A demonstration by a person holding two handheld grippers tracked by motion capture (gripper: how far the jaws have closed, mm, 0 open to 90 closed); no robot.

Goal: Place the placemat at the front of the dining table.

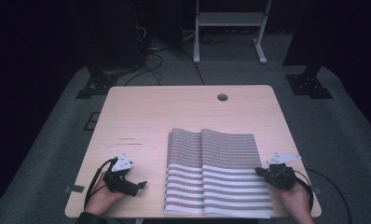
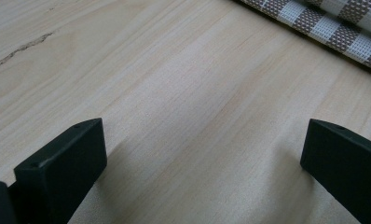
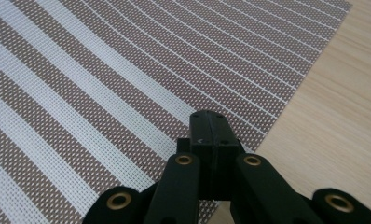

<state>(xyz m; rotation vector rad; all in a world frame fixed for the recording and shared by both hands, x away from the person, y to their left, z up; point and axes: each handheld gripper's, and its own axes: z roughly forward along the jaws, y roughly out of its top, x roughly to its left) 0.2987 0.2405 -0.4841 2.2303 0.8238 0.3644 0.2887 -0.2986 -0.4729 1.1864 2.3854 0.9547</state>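
Right claw has its jaws pressed together, nothing visibly pinched between them; its tip sits over the striped mat right at the mat's right edge, in the near half, with bare wood just beyond. High view puts this claw at the same edge of the mat, hand behind it at the near tabletop rim, cable trailing off to the right. Cannot tell if the tip touches the weave. Left claw stands wide, jaws far apart, only bare wood between them; the mat's left edge shows up ahead, well apart from the jaws. High view: left claw left of the mat, clear of it, tip aimed toward the mat, low over the wood. Mat is brown and white striped woven stuff, folded or doubled with a ridge running front to back down its middle, lying on the right near part of the tabletop, its near edge at the tabletop's front rim. A round cable hole sits beyond the mat's far edge.
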